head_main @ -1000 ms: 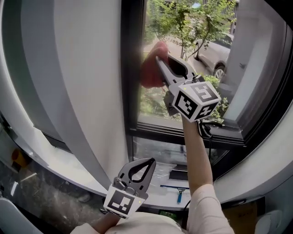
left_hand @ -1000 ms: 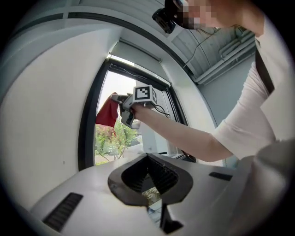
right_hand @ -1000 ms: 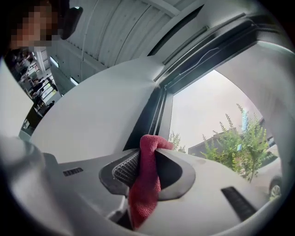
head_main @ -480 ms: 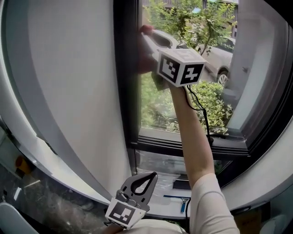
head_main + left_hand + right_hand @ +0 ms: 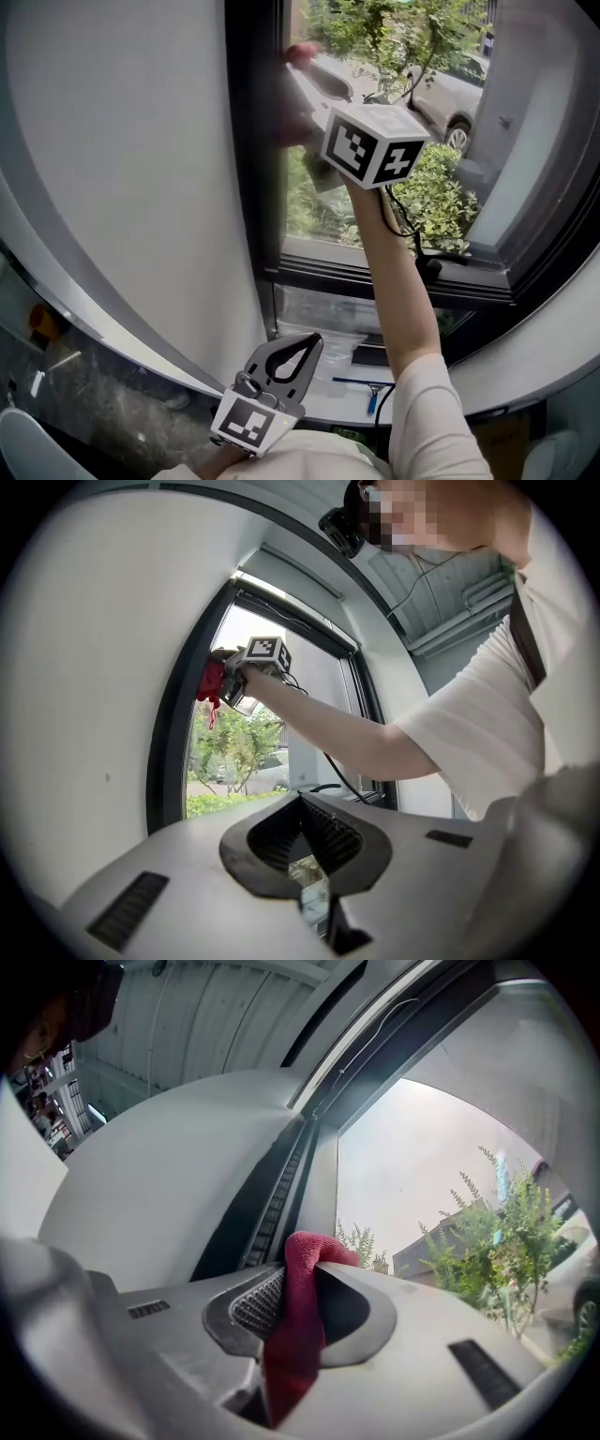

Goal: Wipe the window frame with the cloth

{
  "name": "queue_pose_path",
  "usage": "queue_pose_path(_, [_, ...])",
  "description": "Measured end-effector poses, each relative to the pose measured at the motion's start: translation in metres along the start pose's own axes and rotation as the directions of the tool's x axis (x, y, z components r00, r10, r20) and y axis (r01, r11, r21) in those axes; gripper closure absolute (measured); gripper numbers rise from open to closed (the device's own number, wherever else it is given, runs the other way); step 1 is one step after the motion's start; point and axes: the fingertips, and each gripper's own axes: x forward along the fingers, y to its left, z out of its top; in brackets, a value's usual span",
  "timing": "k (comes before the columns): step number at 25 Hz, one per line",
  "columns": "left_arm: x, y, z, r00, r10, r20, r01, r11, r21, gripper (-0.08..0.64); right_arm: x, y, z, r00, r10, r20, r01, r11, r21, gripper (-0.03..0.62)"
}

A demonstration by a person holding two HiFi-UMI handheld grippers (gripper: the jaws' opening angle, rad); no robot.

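Cloth (image 5: 298, 1335), red, clamped between the fingers of the right gripper (image 5: 298, 66) and held high on the dark left upright of the window frame (image 5: 251, 141), seemingly against it. Carried up from mid-height a second ago, hardly shifted in the last half second. Reads as an upward stroke near its end, with the lower rail probably yet to wipe. Left gripper (image 5: 281, 361) low by the body, fingers together on nothing.

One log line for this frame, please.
phase: wipe | right gripper: shut on red cloth, against window frame left upright, high | left gripper: shut, empty, held low
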Motion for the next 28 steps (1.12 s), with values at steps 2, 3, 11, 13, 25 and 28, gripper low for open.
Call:
queue_pose_path(2, [0.001,-0.001,0.0,1.0,-0.01,0.001,0.01,1.0,0.001,0.552,-0.007,0.004,-0.017,1.0,0.004,-0.019,-0.004,1.0,0.023,0.502])
queue_pose_path(3, [0.001,-0.001,0.0,1.0,-0.015,0.002,0.015,1.0,0.003,0.552,-0.011,0.007,-0.026,1.0,0.008,-0.027,-0.007,0.999,0.033,0.502])
queue_pose_path(11, [-0.001,-0.003,0.001,0.999,-0.05,0.007,0.05,0.999,0.011,0.552,-0.041,0.019,-0.091,0.994,-0.014,-0.107,0.018,0.999,0.044,0.502])
queue_pose_path(13, [-0.002,-0.003,0.002,0.998,-0.053,0.015,0.053,0.999,0.007,0.552,-0.049,0.021,-0.108,0.992,-0.023,-0.125,0.029,0.998,0.051,0.502])
queue_pose_path(25, [-0.016,0.001,-0.001,0.999,-0.052,0.013,0.052,0.999,-0.018,0.552,-0.088,0.032,-0.197,0.958,-0.049,-0.284,0.086,0.989,0.118,0.502])
queue_pose_path(28, [-0.018,0.0,-0.002,0.998,-0.057,0.012,0.057,0.998,-0.021,0.552,-0.096,0.035,-0.212,0.944,-0.051,-0.327,0.097,0.987,0.127,0.502])
